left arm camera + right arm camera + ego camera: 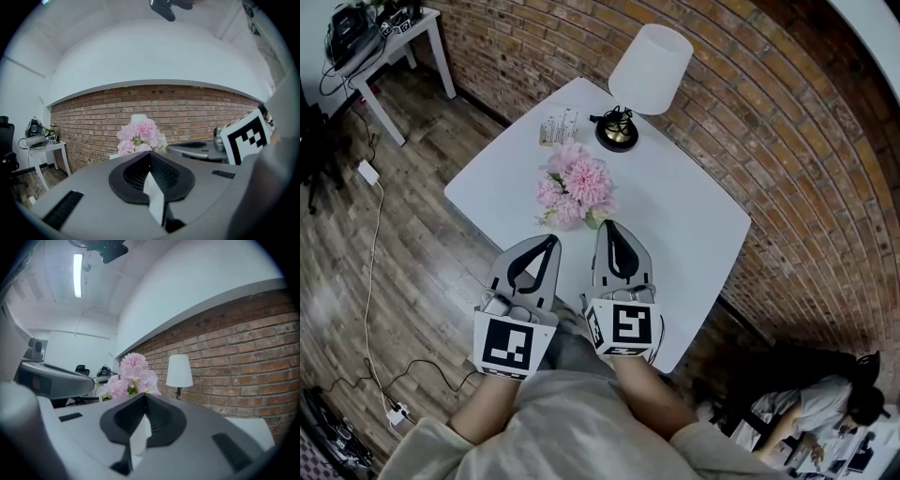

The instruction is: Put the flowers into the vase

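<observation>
Flowers [574, 190]: pink bunch with a few paler blooms and green leaves low down, standing upright mid-bench [684, 225], on the near side of the lamp [649, 61]. Your left gripper [551, 240] and right gripper [607, 225] sit side by side just near of it. Both sets of fingers are fully closed with nothing between them.

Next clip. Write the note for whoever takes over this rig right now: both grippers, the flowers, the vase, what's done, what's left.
Left gripper: shut, empty, beside the right one at the near edge of the white table.
Right gripper: shut, apparently pinching the stem end of the bunch of pink flowers; the pinch itself is hidden.
No vase shows in any view. Only a white-shaded lamp and a small pale pack share the table.
Done: flowers apparently gripped.
Left: find the vase and put the stems in.
</observation>
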